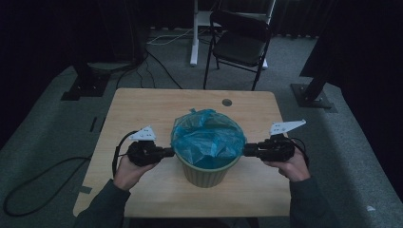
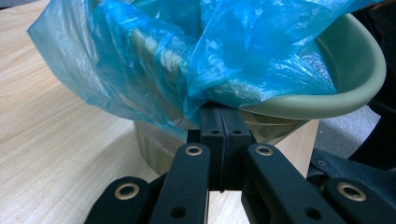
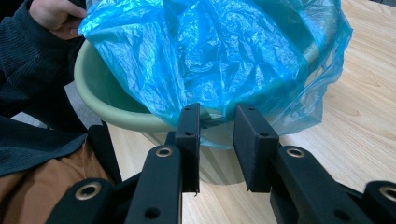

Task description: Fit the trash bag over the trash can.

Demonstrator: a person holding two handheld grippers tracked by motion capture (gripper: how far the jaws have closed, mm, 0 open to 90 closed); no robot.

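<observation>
One green bin (image 1: 205, 173) with a crinkly blue bag (image 1: 207, 140)
Left gripper (image 2: 223, 122) pinches the bag's edge; right gripper (image 3: 215, 123) is partly open at it.

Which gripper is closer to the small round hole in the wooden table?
The right gripper. The small round hole in the wooden table lies behind the green bin, slightly toward the person's right. The left gripper sits at the bin's other side, farther from it.

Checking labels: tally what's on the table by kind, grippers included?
Bins, green: 1
Bag liners, blue: 1
Grippers: 2, left gripper, right gripper
Total: 4
</observation>
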